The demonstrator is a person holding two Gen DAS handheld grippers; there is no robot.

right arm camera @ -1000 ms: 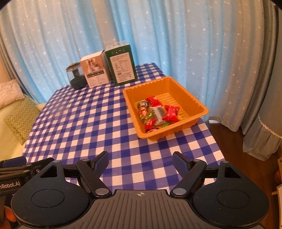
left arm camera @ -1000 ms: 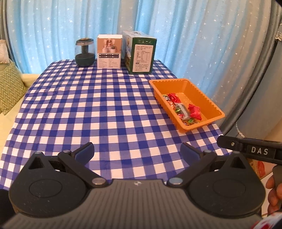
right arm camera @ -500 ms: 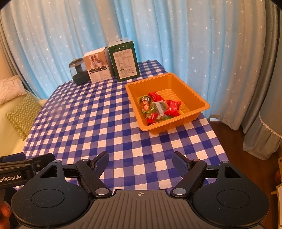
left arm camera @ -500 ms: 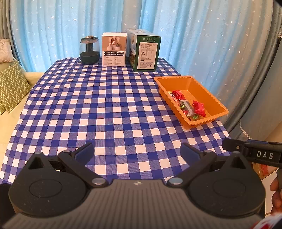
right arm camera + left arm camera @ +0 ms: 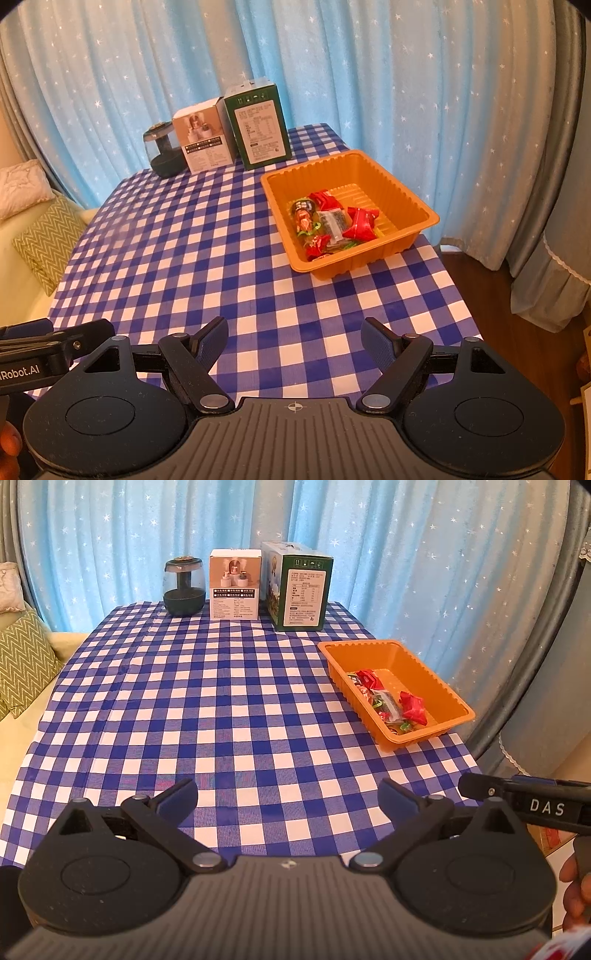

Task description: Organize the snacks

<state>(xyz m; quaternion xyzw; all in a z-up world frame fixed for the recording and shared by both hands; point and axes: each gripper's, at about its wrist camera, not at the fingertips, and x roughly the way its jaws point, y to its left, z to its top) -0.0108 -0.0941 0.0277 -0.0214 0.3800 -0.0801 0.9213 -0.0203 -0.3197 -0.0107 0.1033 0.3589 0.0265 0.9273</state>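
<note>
An orange plastic tray [image 5: 455, 698] sits at the right side of the blue checked tablecloth [image 5: 221, 709]. Several wrapped snacks [image 5: 391, 701], mostly red, lie in its near half. From the right wrist view the tray [image 5: 369, 254] is ahead and slightly right, with the snacks [image 5: 332, 221] piled inside. My left gripper [image 5: 288, 795] hovers open over the cloth near the table's front edge, with nothing between its fingers. My right gripper [image 5: 295, 330] is also open and empty, well short of the tray.
At the table's far edge stand a dark glass jar [image 5: 183, 587], a white carton [image 5: 234, 587] and a green carton [image 5: 301, 590], before a blue starred curtain. A sofa with a green cushion [image 5: 22, 664] lies left. The wooden floor [image 5: 517, 314] drops off right.
</note>
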